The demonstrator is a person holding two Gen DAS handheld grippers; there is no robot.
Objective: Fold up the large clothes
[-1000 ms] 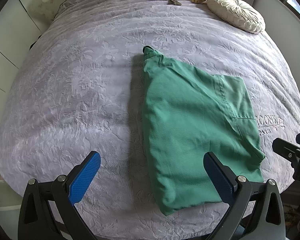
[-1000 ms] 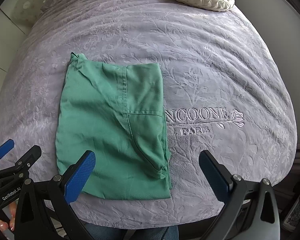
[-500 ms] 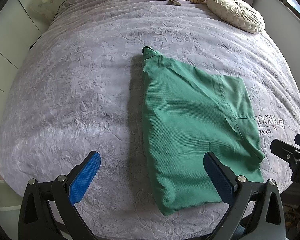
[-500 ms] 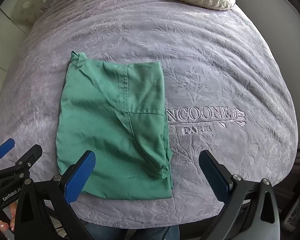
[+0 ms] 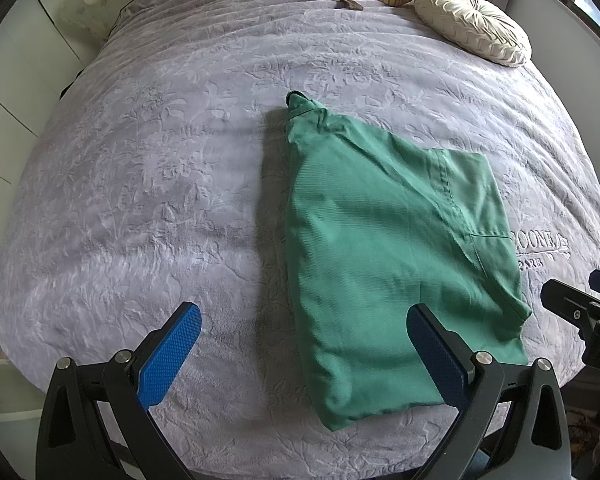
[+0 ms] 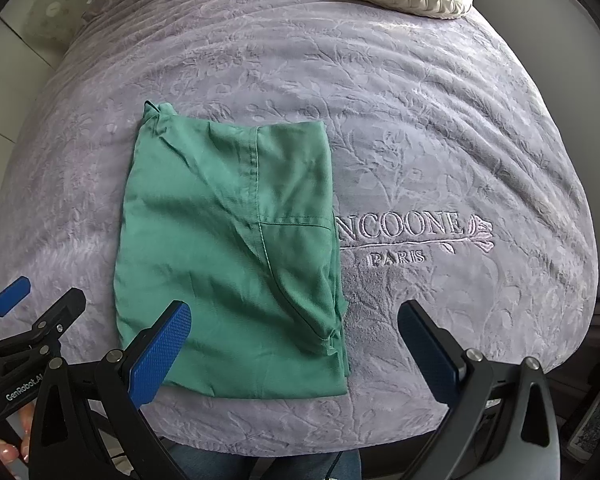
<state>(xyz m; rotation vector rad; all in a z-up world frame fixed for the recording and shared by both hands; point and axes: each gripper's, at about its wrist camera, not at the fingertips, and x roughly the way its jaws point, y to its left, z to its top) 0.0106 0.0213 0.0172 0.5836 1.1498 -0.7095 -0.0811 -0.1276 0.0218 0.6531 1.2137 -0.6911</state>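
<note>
Nearest me, my left hand-held gripper [image 5: 304, 354] and right hand-held gripper [image 6: 294, 346] both gape wide, holding nothing. Beyond them the folded green cotton garment [image 6: 232, 248] lies flat near the front edge of the grey embossed bedspread [image 6: 440, 128]. Its loose right-hand layers could splay if I pinch only the top ply.

Grey embossed bedspread [image 6: 420, 128], white cupboards [image 5: 8, 92]

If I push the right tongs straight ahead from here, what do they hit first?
Probably the near right edge of the folded green garment lying on the grey bedspread; the right tongs are open. Depth is uncertain.
</note>
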